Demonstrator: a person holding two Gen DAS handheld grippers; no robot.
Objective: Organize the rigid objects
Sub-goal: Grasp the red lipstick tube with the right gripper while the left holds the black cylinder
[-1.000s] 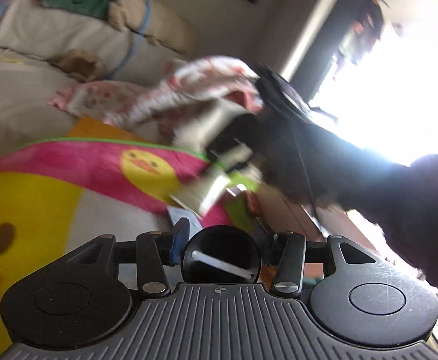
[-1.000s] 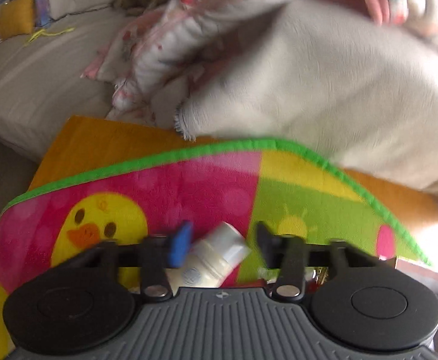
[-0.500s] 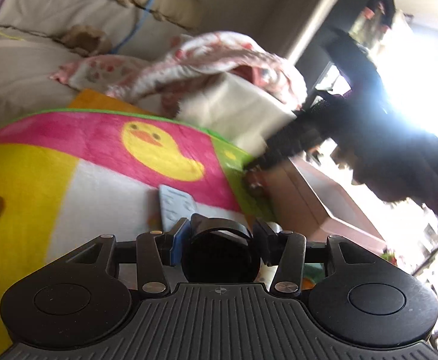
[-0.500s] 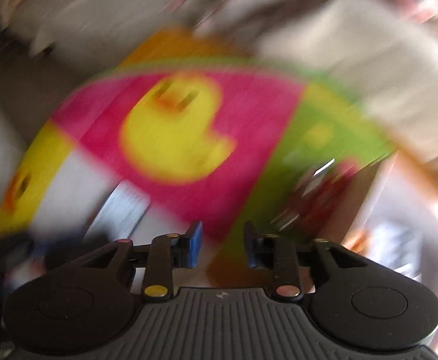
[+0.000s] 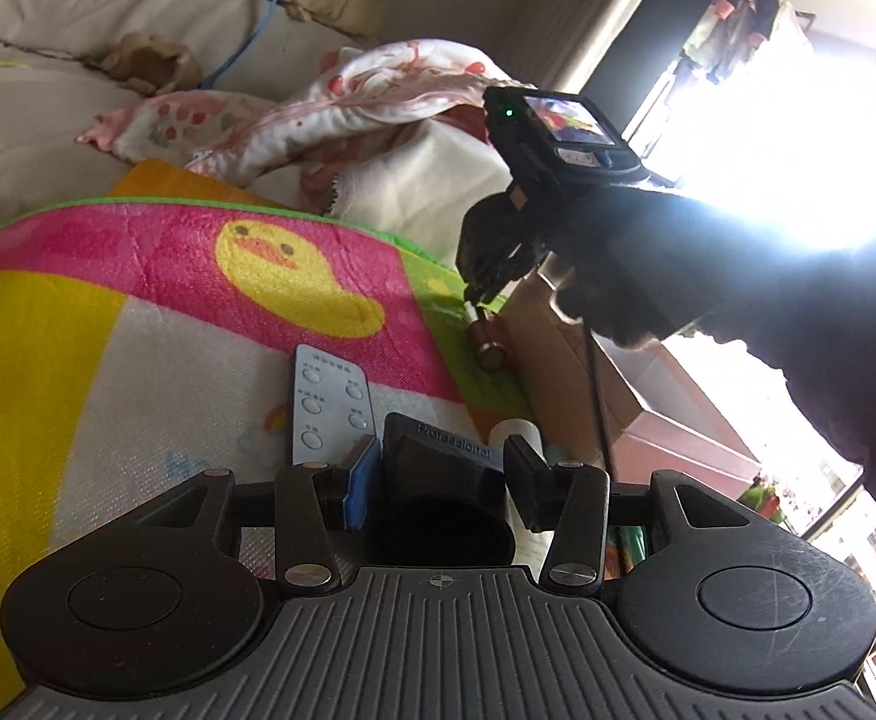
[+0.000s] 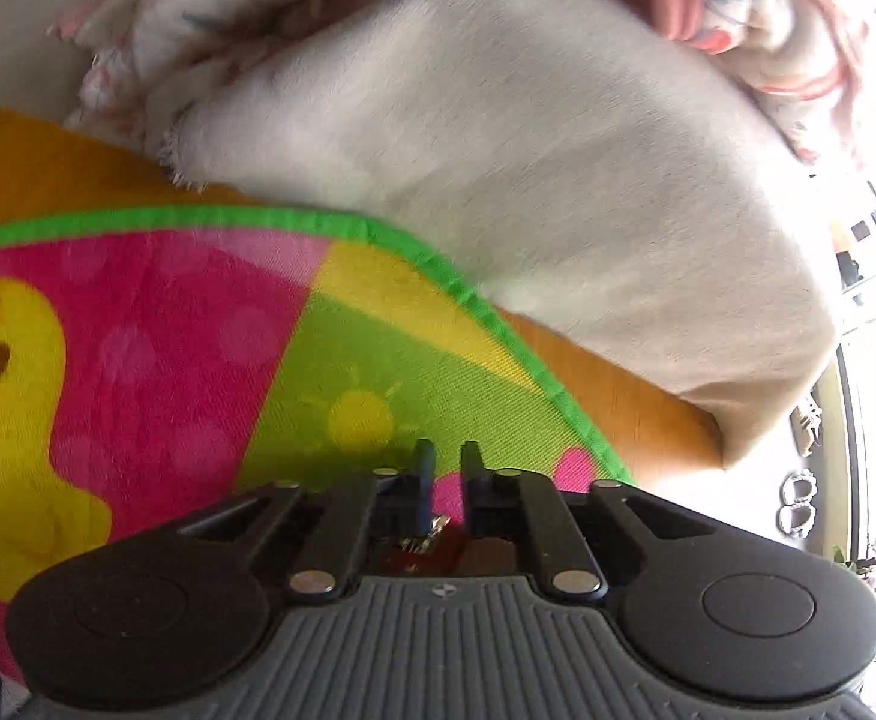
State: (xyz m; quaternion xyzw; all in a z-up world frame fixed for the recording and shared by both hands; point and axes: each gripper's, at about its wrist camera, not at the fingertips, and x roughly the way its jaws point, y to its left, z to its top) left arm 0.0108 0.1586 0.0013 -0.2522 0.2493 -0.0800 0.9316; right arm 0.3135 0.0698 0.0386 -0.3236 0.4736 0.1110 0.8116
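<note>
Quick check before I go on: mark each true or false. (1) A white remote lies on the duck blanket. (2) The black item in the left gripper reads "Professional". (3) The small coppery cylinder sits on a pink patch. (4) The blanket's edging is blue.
1. True: the white remote lies flat on the duck blanket.
2. True: the black item carries that word; the left gripper has its jaws closing on it.
3. False: the coppery cylinder lies on a green patch near the blanket's edge.
4. False: the edging is green.
</note>
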